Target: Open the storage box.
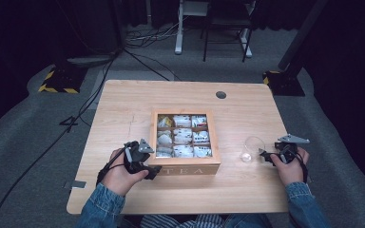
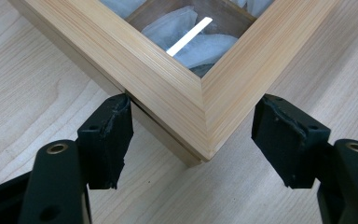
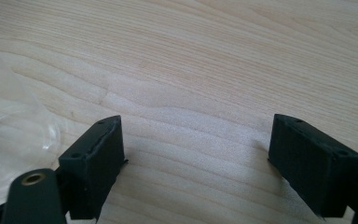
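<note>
A wooden tea box (image 1: pixel 185 169) with a glass-windowed lid sits mid-table, with tea bags in its compartments. My left gripper (image 1: pixel 151 167) is at its front left corner. In the left gripper view the jaws of that gripper (image 2: pixel 193 123) straddle the box corner (image 2: pixel 186 98). One pad (image 2: pixel 114 123) lies against the seam under the lid, and the other pad (image 2: pixel 279 130) meets the adjoining side. My right gripper (image 1: pixel 265 156) rests on the table at the right, open, next to a clear glass (image 1: pixel 252 148). Between the jaws of the right gripper (image 3: pixel 196 154) is only bare wood, with the glass (image 3: pixel 9 126) at the left edge.
The light wooden table (image 1: pixel 123 109) has a round cable hole (image 1: pixel 221 94) at the back. Beyond the far edge are black stand bases (image 1: pixel 59 80), cables on the grey floor and a chair frame (image 1: pixel 225 28).
</note>
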